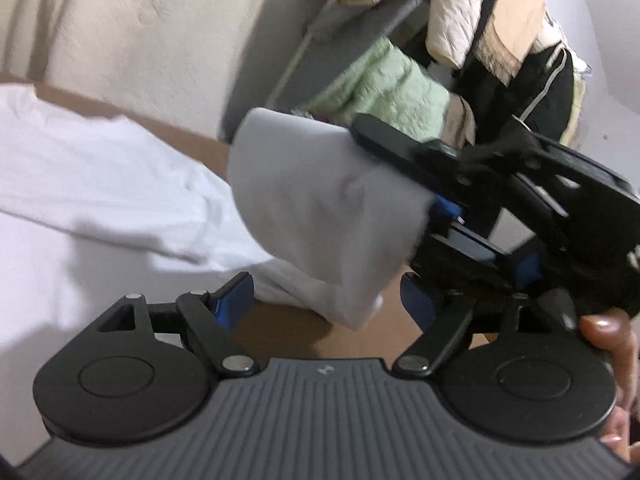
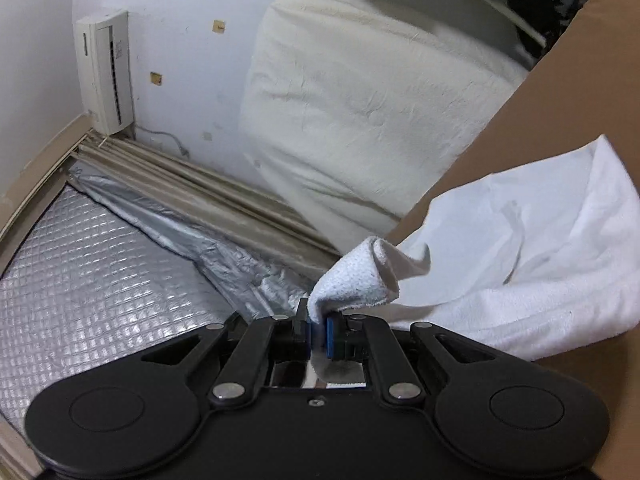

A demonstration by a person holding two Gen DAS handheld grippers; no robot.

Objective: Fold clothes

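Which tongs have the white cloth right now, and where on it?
Right tongs are shut on a bunched corner of the white cloth. Left tongs stand open, holding nothing.

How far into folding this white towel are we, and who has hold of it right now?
Early stage. No finished fold shows: the white terry towel lies rumpled on the brown cardboard surface. In hand: the right gripper is shut on one towel corner, lifted off the cardboard. The left gripper is open, nothing between its pads. Left: carry the corner across, lay it flat, then fold again.
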